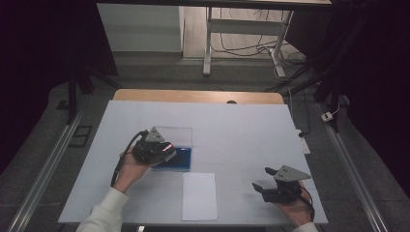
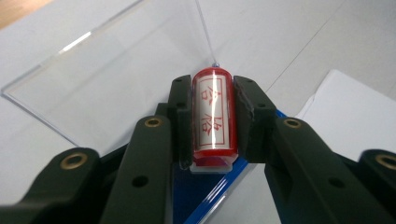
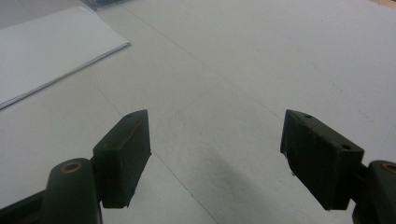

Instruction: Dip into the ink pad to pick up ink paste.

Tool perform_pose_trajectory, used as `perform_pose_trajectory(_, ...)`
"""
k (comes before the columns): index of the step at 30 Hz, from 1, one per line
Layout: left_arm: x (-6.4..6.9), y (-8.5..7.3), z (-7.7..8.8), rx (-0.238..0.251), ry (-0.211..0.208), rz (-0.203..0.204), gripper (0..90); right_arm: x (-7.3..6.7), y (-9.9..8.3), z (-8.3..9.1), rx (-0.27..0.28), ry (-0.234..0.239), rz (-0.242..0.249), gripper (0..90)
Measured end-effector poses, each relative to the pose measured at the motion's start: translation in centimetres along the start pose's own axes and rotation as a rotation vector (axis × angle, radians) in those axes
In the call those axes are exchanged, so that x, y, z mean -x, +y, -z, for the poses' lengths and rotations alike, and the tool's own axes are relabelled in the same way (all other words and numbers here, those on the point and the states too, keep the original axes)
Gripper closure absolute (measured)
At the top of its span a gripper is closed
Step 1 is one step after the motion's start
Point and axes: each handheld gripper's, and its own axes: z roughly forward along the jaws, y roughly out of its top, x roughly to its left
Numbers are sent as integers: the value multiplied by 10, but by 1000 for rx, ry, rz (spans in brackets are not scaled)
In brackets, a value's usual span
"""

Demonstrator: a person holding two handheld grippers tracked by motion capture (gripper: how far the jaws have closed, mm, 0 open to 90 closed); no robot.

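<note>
The left gripper (image 2: 212,121) is clamping a red stamp (image 2: 213,116), its black jaws pressing on the two long sides so the white label with red characters is facing up. The stamp is a smooth, glossy, rounded block, sitting just above a blue ink pad case (image 1: 175,159) whose clear plastic lid (image 2: 112,70) is lying open flat on the far side. Gripping it by the sides is probably leaving the printing face free to go down onto paper. A plain white sheet (image 1: 198,195) is lying near the table's (image 1: 251,130) near edge, right of the case. The right gripper (image 3: 215,158) is resting at the near right, jaws wide apart, holding nothing.
</note>
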Motion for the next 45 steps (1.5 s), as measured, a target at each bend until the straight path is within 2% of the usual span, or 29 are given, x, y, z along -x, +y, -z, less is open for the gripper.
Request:
perform_pose_trajectory(2,-1,1,2,1,-16,6,697,0,0,0,-2,2,0,247)
perform_pose_trajectory(13,-1,2,10,24,-4,9,698,0,0,2,-3,-6,1,249)
perform_pose_trajectory(20,-2,0,2,-8,-5,5,698,0,-1,1,-3,-5,2,249)
perform_pose_trajectory(35,-9,-8,-13,-36,1,28,697,1,-1,0,-7,3,1,249)
perform_pose_trajectory(45,-10,-11,-21,-58,-12,39,697,1,-1,0,-9,-3,4,249)
